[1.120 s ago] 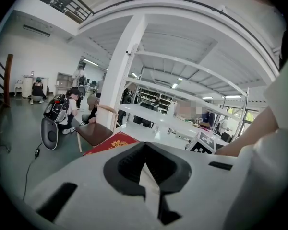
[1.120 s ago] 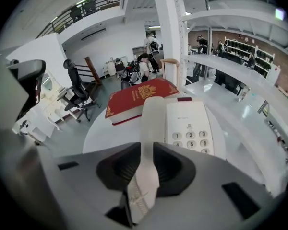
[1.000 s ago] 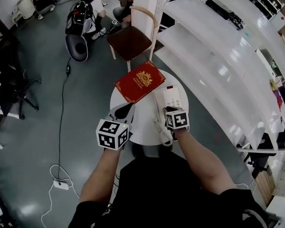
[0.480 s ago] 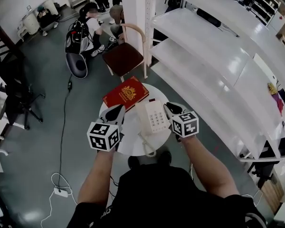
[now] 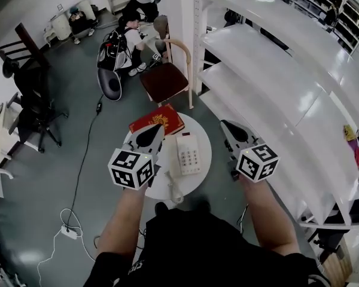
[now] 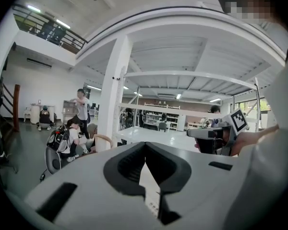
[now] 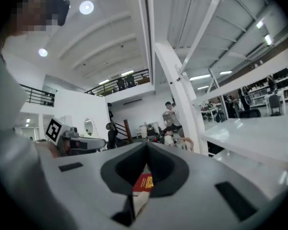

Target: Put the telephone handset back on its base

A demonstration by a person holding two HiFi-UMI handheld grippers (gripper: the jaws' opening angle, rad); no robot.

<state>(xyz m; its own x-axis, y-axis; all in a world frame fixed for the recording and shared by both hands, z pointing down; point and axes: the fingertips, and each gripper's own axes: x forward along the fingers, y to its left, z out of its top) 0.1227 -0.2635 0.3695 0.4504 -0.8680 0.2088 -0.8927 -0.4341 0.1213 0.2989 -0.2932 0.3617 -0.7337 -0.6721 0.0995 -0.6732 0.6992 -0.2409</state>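
The white telephone [image 5: 189, 154] sits on the small round white table [image 5: 201, 135], its handset [image 5: 175, 162] lying along the base's left side and the coiled cord [image 5: 174, 191] trailing toward me. Both grippers hang well above the table. My left gripper [image 5: 157, 130] is over the table's left part, jaws together and empty [image 6: 145, 145]. My right gripper [image 5: 226, 124] is out past the table's right edge; its jaws have just been closing and are shut with nothing between them [image 7: 147, 145].
A red book [image 5: 157, 120] lies on the table's far side. Behind it stands a wooden chair [image 5: 164, 79] by a white pillar. Long white shelves [image 5: 269, 82] run along the right. People and a backpack [image 5: 116, 46] are at the back; a cable and power strip [image 5: 69, 232] lie on the floor.
Both grippers have risen away from the table. The right one left the telephone and swung out to the right. The telephone now shows uncovered with the handset along its base.
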